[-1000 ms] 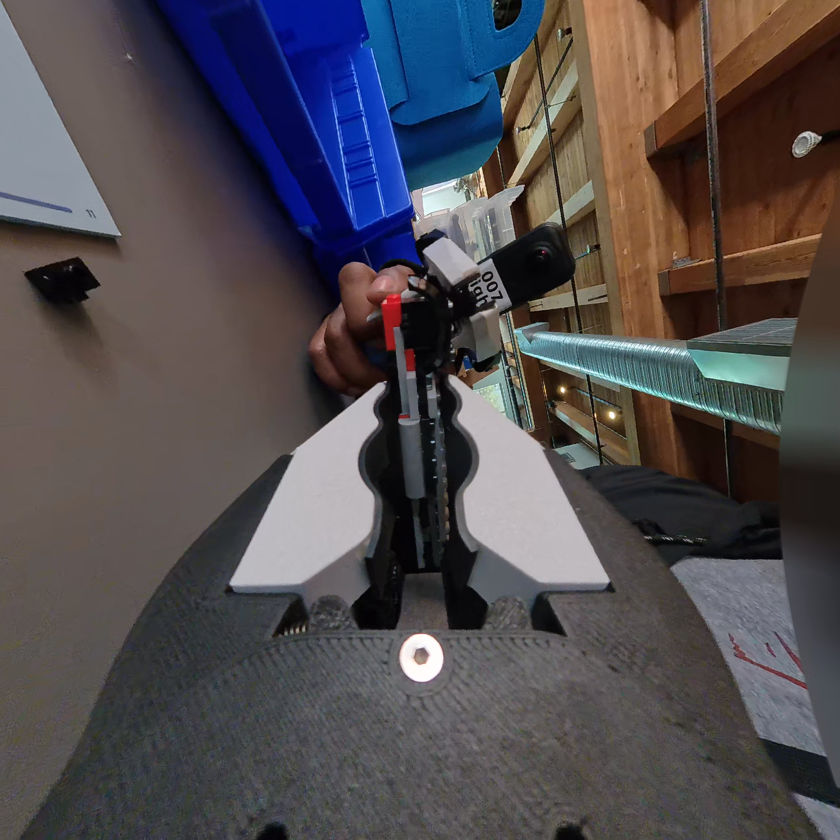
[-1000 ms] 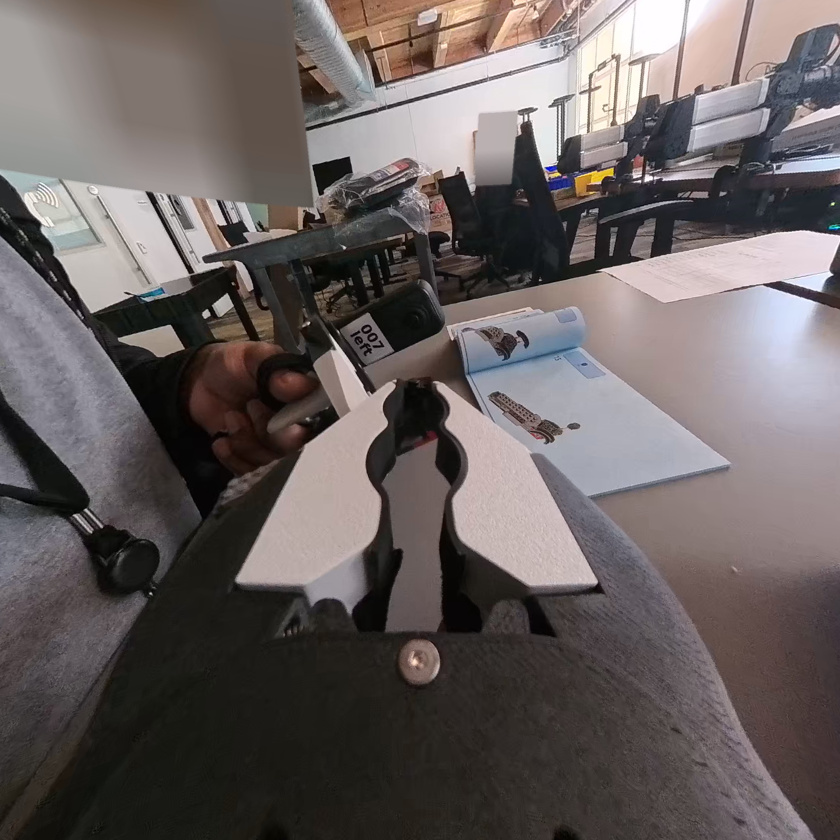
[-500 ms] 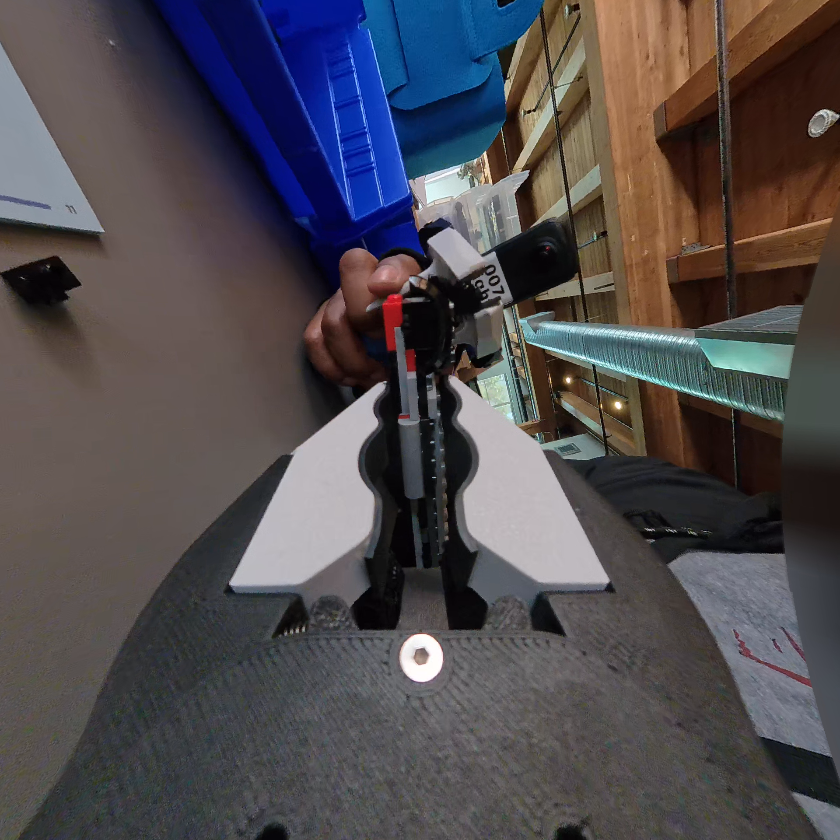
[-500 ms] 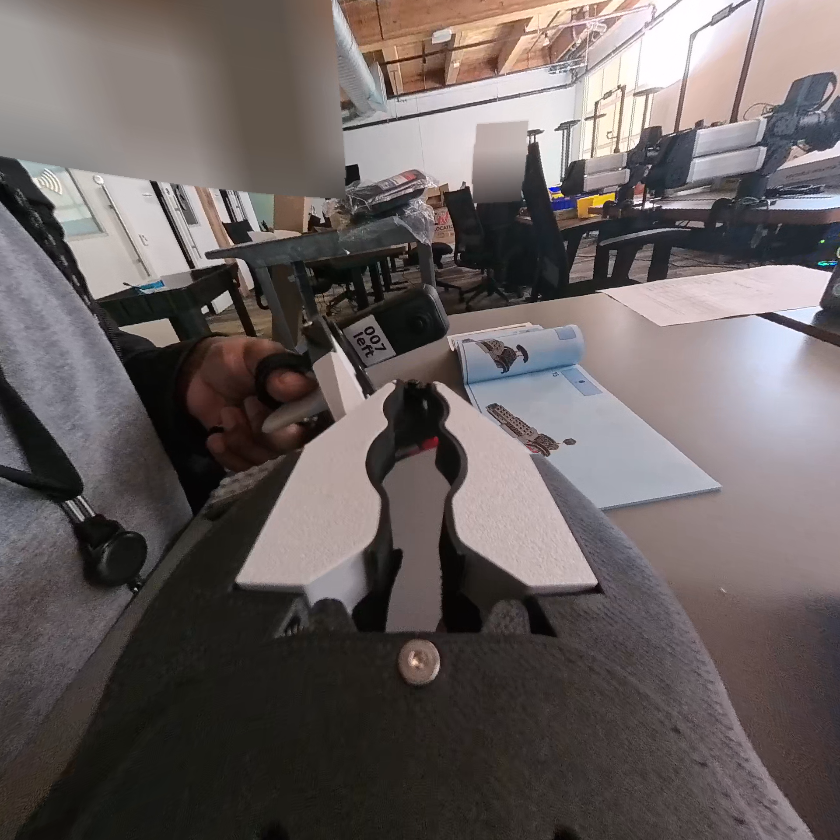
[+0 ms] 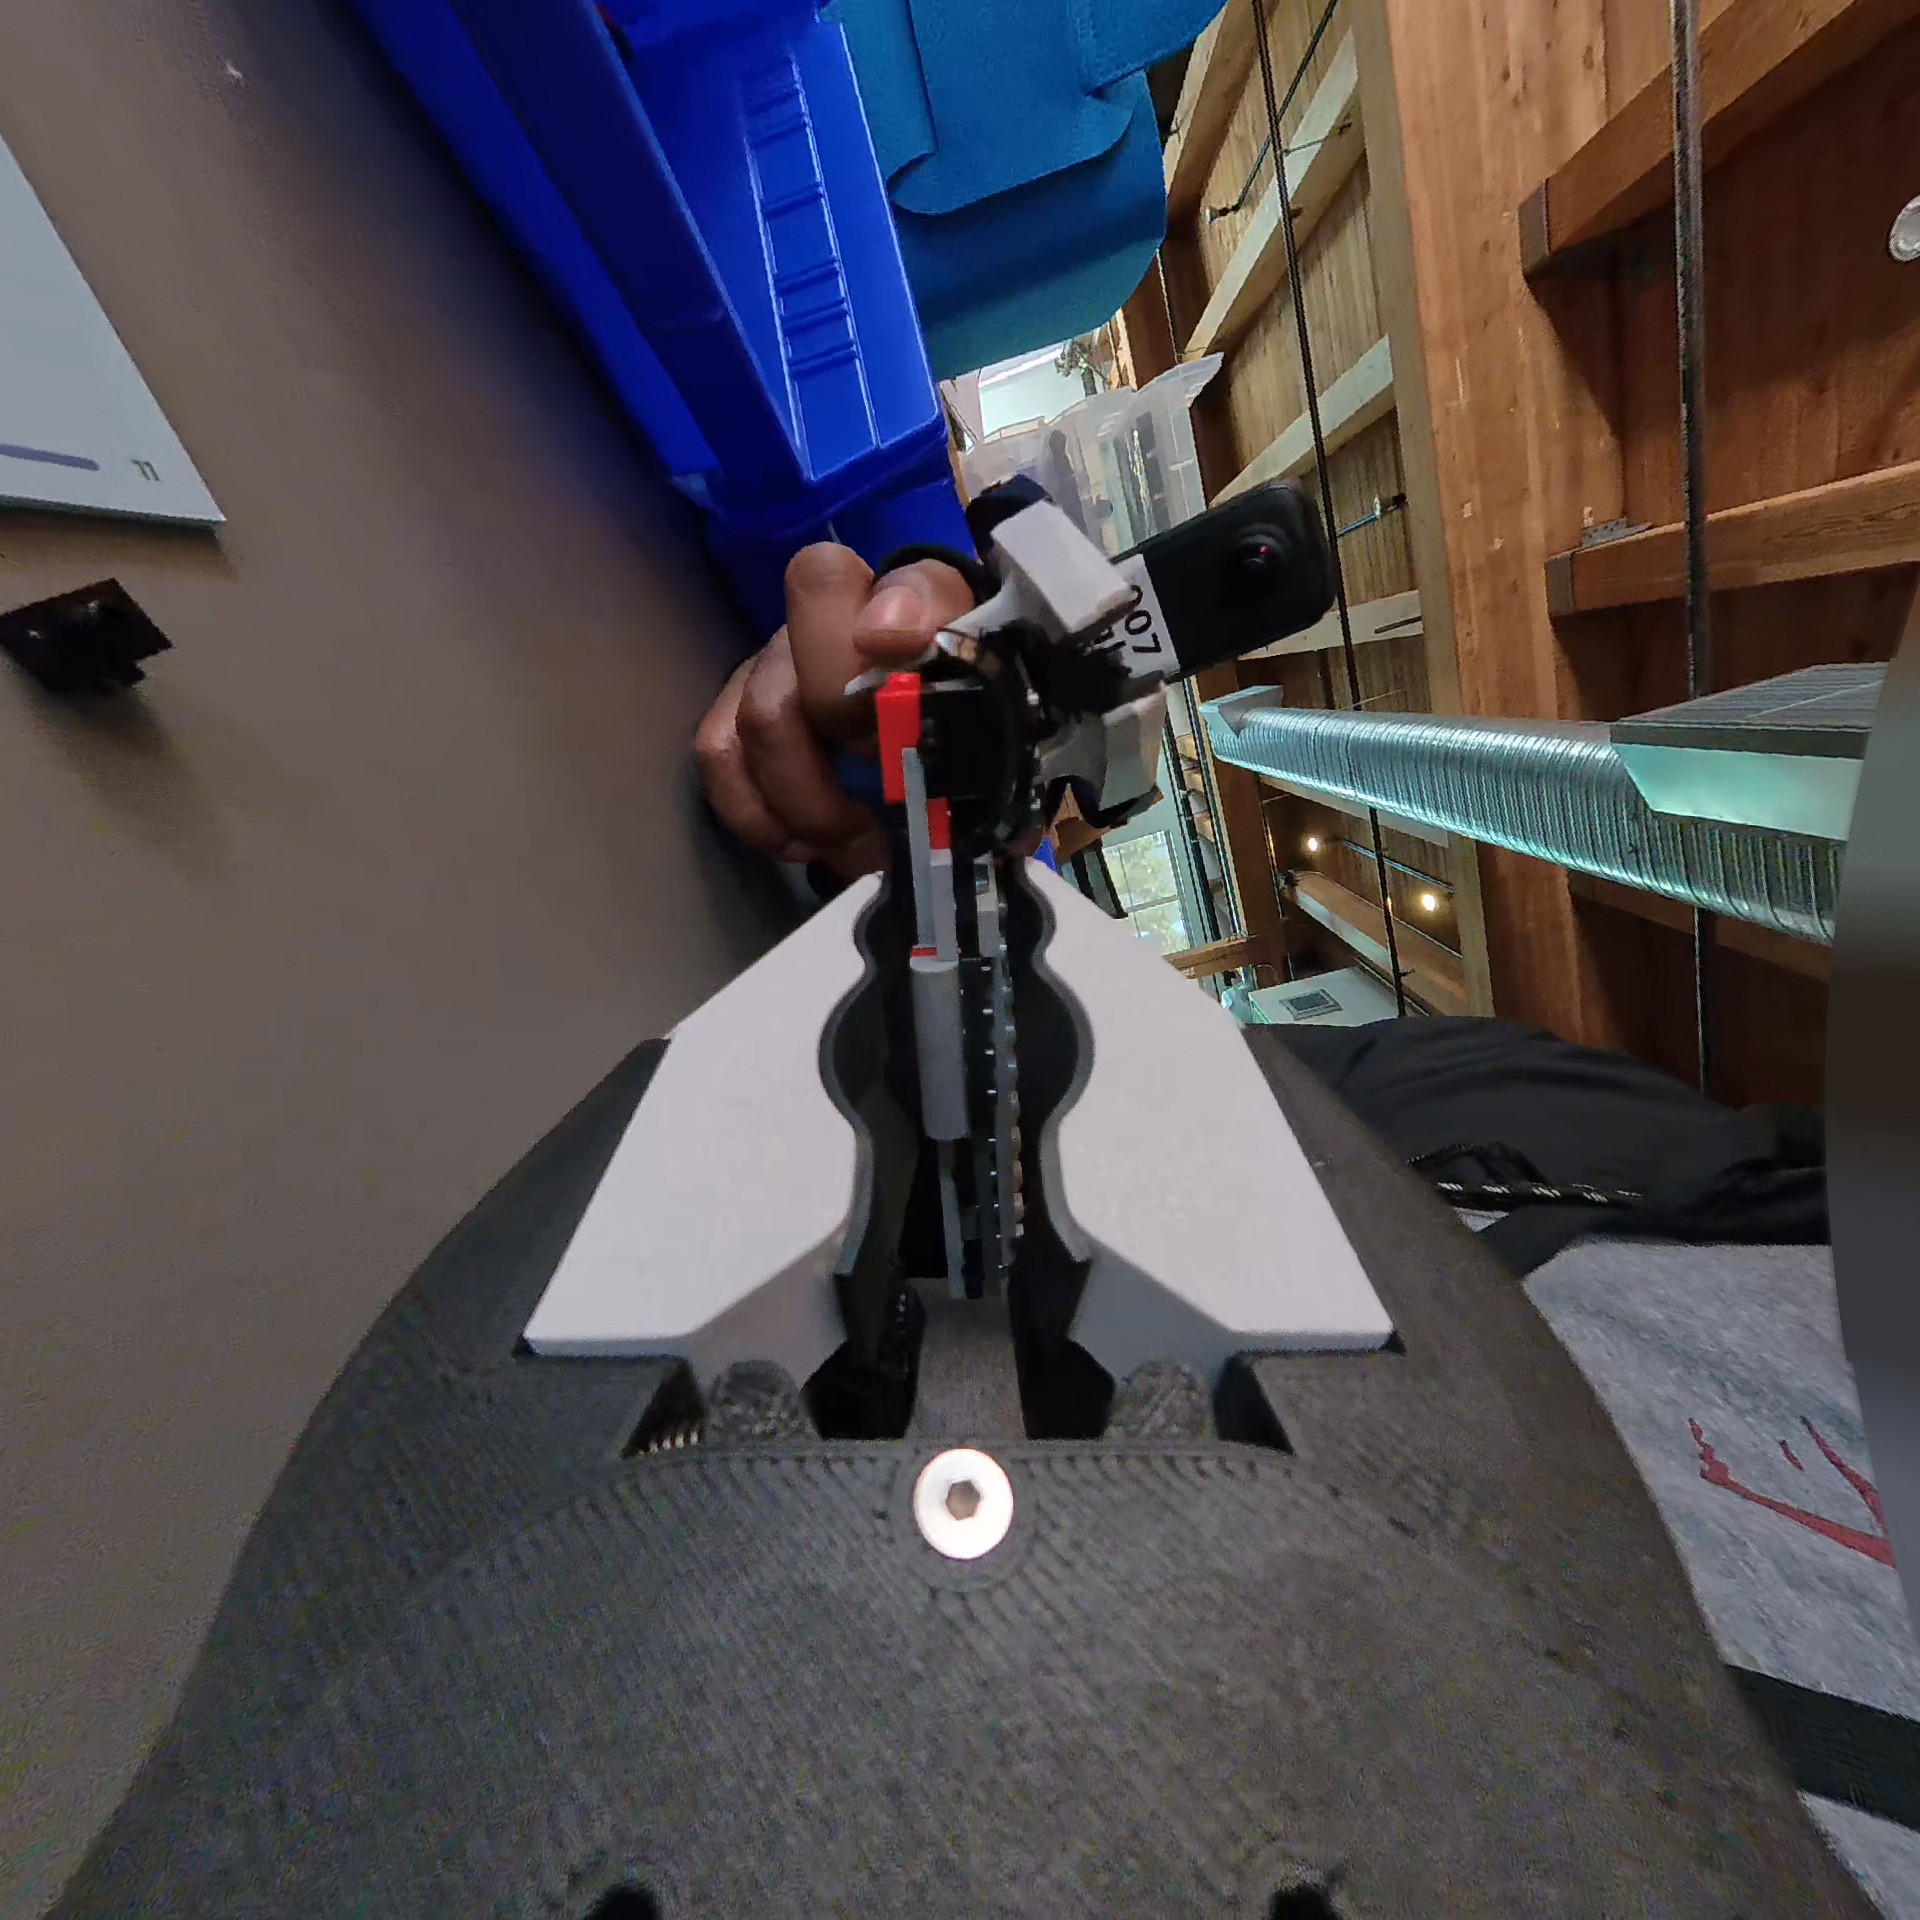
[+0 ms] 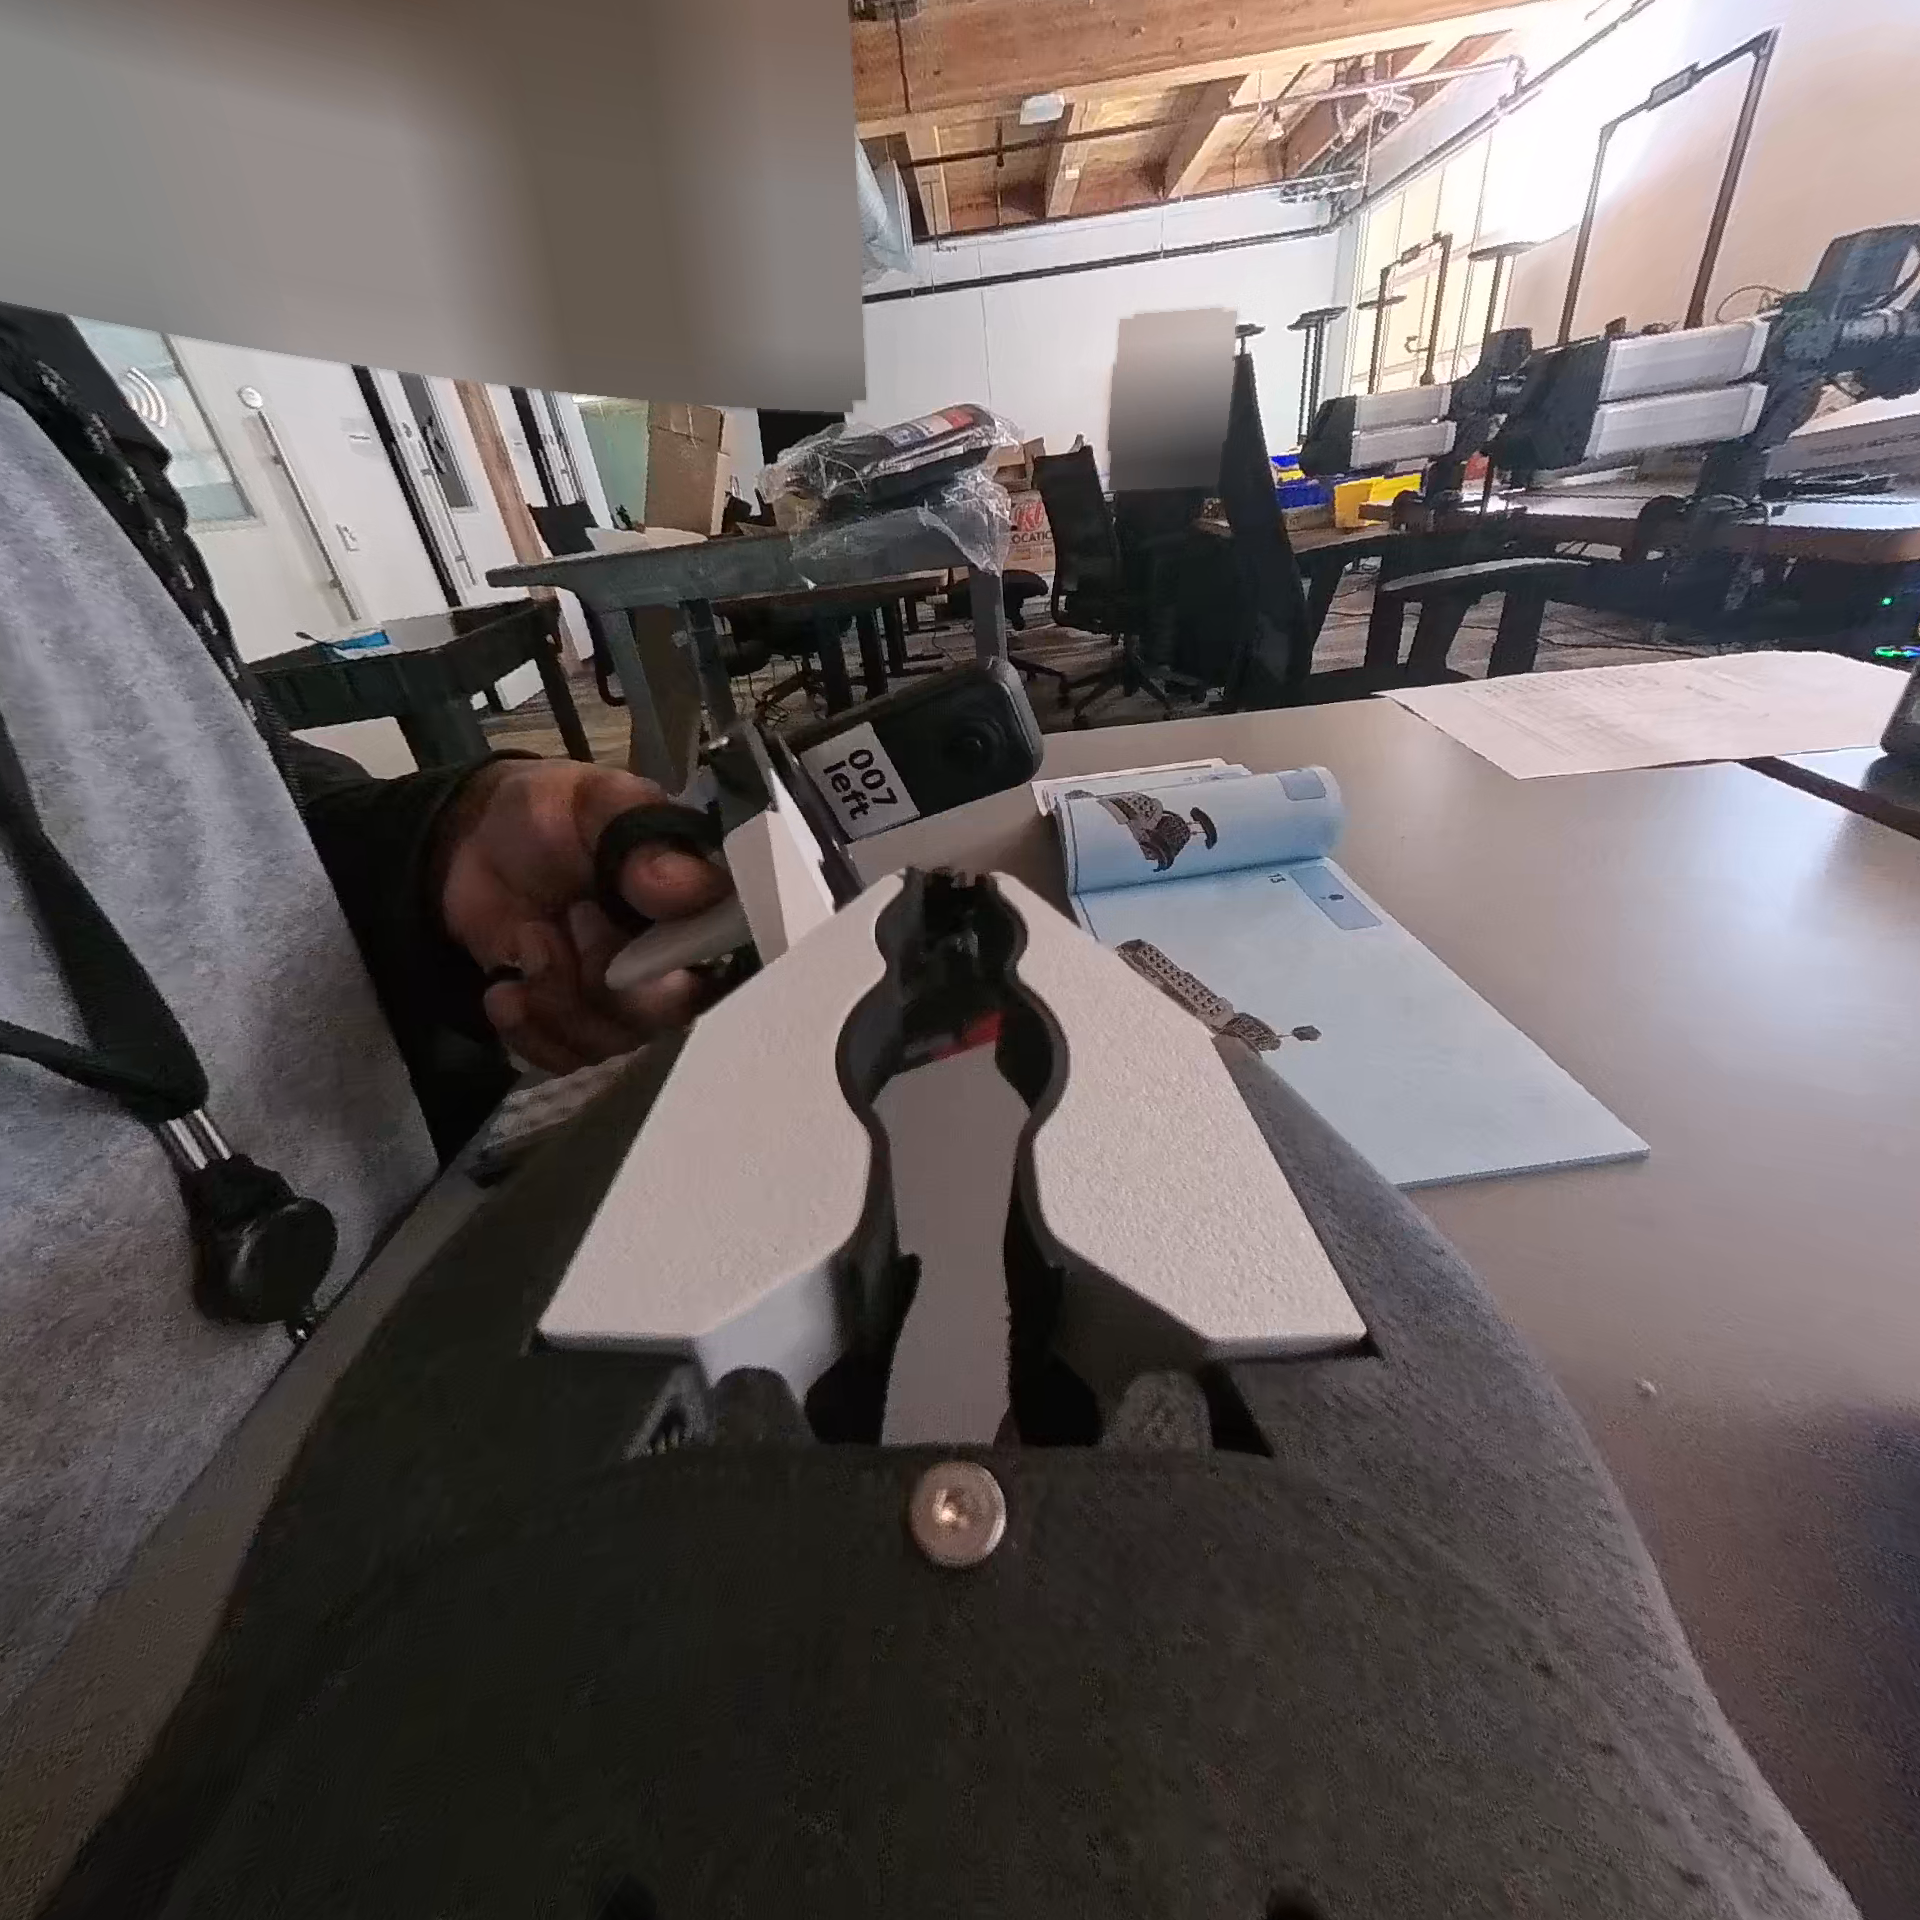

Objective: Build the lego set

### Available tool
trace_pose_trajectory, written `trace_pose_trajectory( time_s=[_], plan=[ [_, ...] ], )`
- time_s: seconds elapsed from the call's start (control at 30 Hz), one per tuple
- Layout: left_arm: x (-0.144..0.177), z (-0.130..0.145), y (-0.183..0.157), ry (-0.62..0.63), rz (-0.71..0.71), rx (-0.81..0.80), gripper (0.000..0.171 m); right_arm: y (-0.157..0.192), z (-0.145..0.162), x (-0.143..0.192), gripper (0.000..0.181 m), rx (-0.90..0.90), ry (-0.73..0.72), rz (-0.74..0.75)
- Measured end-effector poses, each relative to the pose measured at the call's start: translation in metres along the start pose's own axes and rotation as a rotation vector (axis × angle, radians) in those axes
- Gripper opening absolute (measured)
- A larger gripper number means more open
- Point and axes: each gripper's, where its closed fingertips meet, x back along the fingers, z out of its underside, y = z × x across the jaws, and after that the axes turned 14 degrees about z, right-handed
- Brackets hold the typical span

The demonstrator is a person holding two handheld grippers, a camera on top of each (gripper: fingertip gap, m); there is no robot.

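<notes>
Both the left hand-held gripper and right hand-held gripper squeeze tight on the lego model. Pushing crooked could snap pieces off.

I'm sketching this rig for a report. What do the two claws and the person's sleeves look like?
Each claw, left and right, has two pale grey wedge-shaped fingers with wavy black inner pads on a textured black printed body with one silver screw. Each carries a black camera bearing a white sticker. A dark sleeve and grey top show.
</notes>
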Motion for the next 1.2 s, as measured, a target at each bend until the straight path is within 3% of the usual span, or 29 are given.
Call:
trace_pose_trajectory(
  time_s=[0.37, 0.73, 1.2],
  plan=[
    [0.002, 0.0, -0.001, -0.002, -0.012, -0.013, 0.018, 0.001, 0.004, -0.001, 0.014, 0.055, 0.023, 0.015],
    [-0.002, 0.005, -0.013, 0.073, 0.017, -0.087, 0.018, 0.01, -0.006, 0.007, 0.014, 0.118, -0.024, -0.055],
    [0.002, -0.003, -0.014, 0.026, -0.034, -0.128, 0.019, 0.004, -0.007, 0.0, 0.014, 0.288, -0.05, 0.164]
  ],
)
